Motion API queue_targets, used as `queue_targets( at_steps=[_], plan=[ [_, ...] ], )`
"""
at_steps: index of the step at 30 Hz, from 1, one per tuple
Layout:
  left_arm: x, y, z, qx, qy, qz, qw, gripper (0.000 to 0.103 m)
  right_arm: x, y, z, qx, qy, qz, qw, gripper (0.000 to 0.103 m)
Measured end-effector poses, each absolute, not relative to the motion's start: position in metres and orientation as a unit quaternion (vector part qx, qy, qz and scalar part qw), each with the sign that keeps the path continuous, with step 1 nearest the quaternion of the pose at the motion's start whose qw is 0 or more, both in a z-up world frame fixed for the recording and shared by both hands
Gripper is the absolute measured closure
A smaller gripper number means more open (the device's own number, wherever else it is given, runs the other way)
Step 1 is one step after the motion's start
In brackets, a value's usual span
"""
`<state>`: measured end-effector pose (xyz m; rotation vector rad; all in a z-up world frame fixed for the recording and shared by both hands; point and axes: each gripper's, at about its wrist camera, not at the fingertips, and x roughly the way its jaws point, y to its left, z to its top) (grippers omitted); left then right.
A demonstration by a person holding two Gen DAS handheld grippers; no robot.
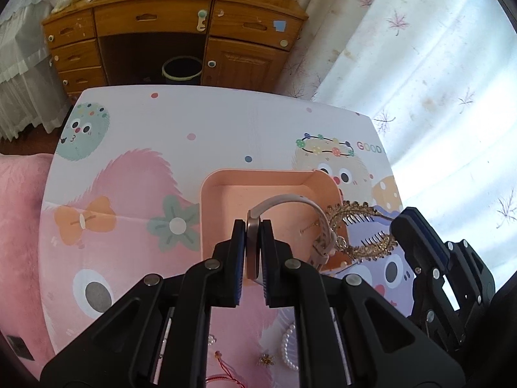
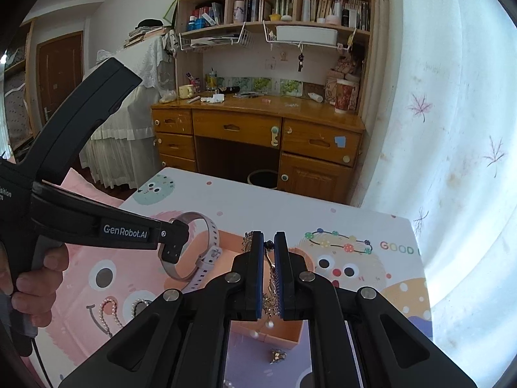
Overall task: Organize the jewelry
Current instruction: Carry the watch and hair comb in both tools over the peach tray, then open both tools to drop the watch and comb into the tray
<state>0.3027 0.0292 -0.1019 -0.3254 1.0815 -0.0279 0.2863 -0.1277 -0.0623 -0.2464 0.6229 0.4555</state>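
My left gripper [image 1: 253, 226] is shut on the rose-gold face of a wristwatch [image 1: 290, 202], whose pale pink strap loops forward over the peach box [image 1: 223, 213]. In the right wrist view the watch [image 2: 211, 236] hangs from the left gripper [image 2: 174, 242] above the box's left part. My right gripper [image 2: 269, 242] is shut on a gold comb tiara [image 2: 247, 242], held on edge over the peach box [image 2: 281, 336]. In the left wrist view the tiara [image 1: 362, 213] juts from the right gripper [image 1: 399, 223] at the box's right rim, close to the watch strap.
The cartoon-print table [image 1: 135, 123] carries pearl pieces [image 1: 287, 346], a small gold flower piece [image 1: 266, 360] and a red cord [image 1: 223, 375] near its front. A gold clip [image 2: 278, 355] lies before the box. Beyond the table are a wooden desk [image 2: 255, 123] and a bin [image 1: 182, 71], with a curtain at the right.
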Motion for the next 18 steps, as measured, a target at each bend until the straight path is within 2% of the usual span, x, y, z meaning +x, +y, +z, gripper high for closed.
queue_targets(
  at_steps=[4, 6, 7, 8, 9, 11, 18],
  plan=[
    [0.312, 0.029, -0.111, -0.15, 0.517, -0.013, 0.843, 0.096, 0.297, -0.126, -0.08, -0.111, 0.314, 0.22, 0.917, 0.097],
    [0.316, 0.029, -0.113, -0.15, 0.523, -0.009, 0.839, 0.09, 0.301, -0.124, -0.084, -0.11, 0.315, 0.224, 0.916, 0.095],
    [0.317, 0.03, -0.115, -0.151, 0.527, -0.008, 0.836, 0.086, 0.3, -0.124, -0.087, -0.114, 0.317, 0.221, 0.915, 0.09],
    [0.317, 0.03, -0.115, -0.149, 0.528, -0.005, 0.836, 0.077, 0.301, -0.124, -0.088, -0.118, 0.319, 0.218, 0.915, 0.086],
    [0.317, 0.03, -0.114, -0.146, 0.526, -0.002, 0.838, 0.066, 0.3, -0.125, -0.089, -0.121, 0.321, 0.218, 0.914, 0.077],
    [0.315, 0.032, -0.113, -0.138, 0.524, 0.007, 0.841, 0.057, 0.296, -0.13, -0.089, -0.123, 0.319, 0.219, 0.914, 0.073],
    [0.293, 0.042, -0.108, -0.123, 0.531, 0.014, 0.838, 0.053, 0.291, -0.143, -0.09, -0.108, 0.34, 0.202, 0.912, 0.066]
  ],
)
